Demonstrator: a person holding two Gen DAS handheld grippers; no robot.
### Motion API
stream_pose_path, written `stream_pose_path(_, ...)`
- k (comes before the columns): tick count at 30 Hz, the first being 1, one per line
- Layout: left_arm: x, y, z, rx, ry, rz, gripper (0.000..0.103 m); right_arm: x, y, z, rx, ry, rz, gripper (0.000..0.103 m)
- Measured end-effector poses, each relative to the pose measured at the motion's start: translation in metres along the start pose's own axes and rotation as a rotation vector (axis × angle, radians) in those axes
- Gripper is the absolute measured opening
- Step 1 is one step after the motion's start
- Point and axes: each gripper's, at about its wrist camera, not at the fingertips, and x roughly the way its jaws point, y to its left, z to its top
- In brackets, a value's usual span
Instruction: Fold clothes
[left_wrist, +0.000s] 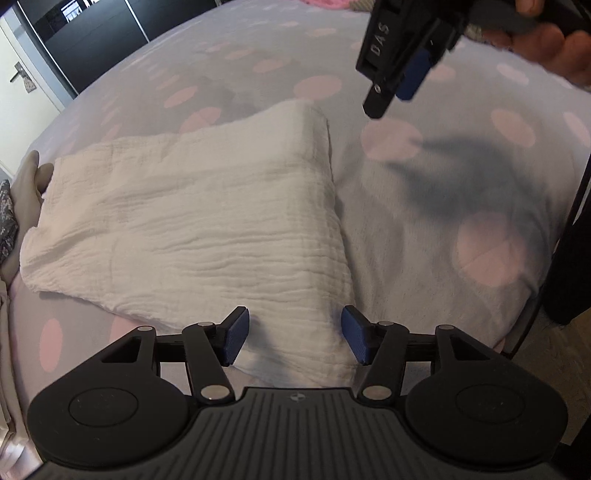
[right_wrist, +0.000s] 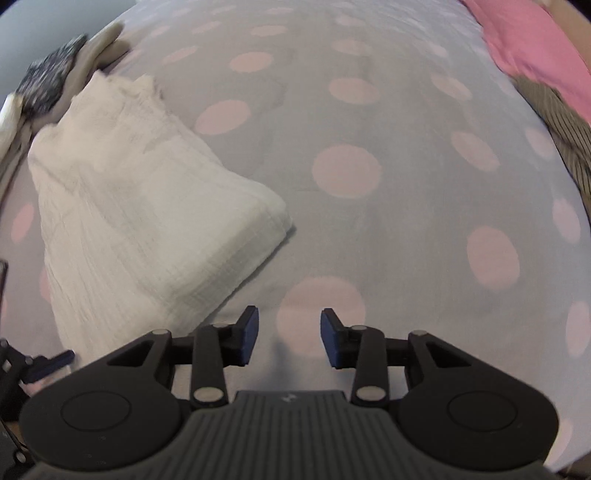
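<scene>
Lettering "DAS" marks the right gripper (left_wrist: 391, 98); both it and the left gripper (left_wrist: 294, 341) gape empty over the folded white cloth (left_wrist: 192, 229) on a spotted bedsheet (right_wrist: 406, 147), pink fabric (right_wrist: 532, 48) beyond.

A grey bedsheet (right_wrist: 406, 110) with pink dots; a black wardrobe (left_wrist: 92, 40) stands behind.

A bed (left_wrist: 424, 206) fills both views, covered in a pale grey sheet printed with large soft pink dots. Beyond its far edge in the left wrist view stands a tall black glossy wardrobe (left_wrist: 92, 48) with thin pale vertical lines, and beside it a cream-white door (left_wrist: 26, 85) with a dark handle. Wood-toned flooring (left_wrist: 554, 369) shows past the bed's near right corner. Soft light casts a blurred dark shadow (left_wrist: 454, 173) on the sheet.
</scene>
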Motion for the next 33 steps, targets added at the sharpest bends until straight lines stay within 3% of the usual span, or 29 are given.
stream_pose_path(4, 0.013, -0.009, -0.001, 0.056, 0.023, 0.032, 0.052, 0.013, 0.011, 0.003, -0.153, -0.008, 0.016, 0.040)
stream_pose_path(6, 0.016, -0.006, -0.001, 0.064, 0.031, 0.024, 0.042, 0.016, 0.021, 0.002, -0.271, -0.041, 0.008, 0.040)
stream_pose_path(8, 0.016, 0.002, -0.001, 0.040, 0.041, -0.010, 0.028, 0.017, 0.029, -0.001, -0.399, -0.086, 0.001, 0.042)
stream_pose_path(13, 0.009, 0.037, 0.002, -0.093, 0.076, -0.143, 0.014, 0.021, 0.036, -0.013, -0.713, -0.207, -0.026, 0.054)
stream_pose_path(15, 0.007, 0.055, 0.003, -0.171, 0.085, -0.208, 0.012, 0.023, 0.037, -0.019, -0.833, -0.244, -0.045, 0.065)
stream_pose_path(18, 0.002, 0.071, 0.005, -0.232, 0.089, -0.263, 0.012, 0.027, 0.041, -0.030, -1.036, -0.287, -0.075, 0.066)
stream_pose_path(23, -0.004, 0.083, 0.013, -0.243, 0.096, -0.291, 0.011, 0.041, 0.049, -0.051, -1.316, -0.332, -0.136, 0.068)
stream_pose_path(25, -0.006, 0.089, 0.014, -0.261, 0.097, -0.302, 0.011, 0.047, 0.054, -0.060, -1.436, -0.366, -0.166, 0.078)
stream_pose_path(27, -0.008, 0.092, 0.015, -0.272, 0.095, -0.306, 0.011, 0.055, 0.059, -0.070, -1.557, -0.403, -0.201, 0.081)
stream_pose_path(30, -0.009, 0.093, 0.017, -0.280, 0.092, -0.311, 0.011, 0.067, 0.067, -0.075, -1.665, -0.448, -0.257, 0.079)
stream_pose_path(33, -0.011, 0.090, 0.017, -0.291, 0.087, -0.315, 0.011, 0.073, 0.075, -0.067, -1.675, -0.483, -0.284, 0.075)
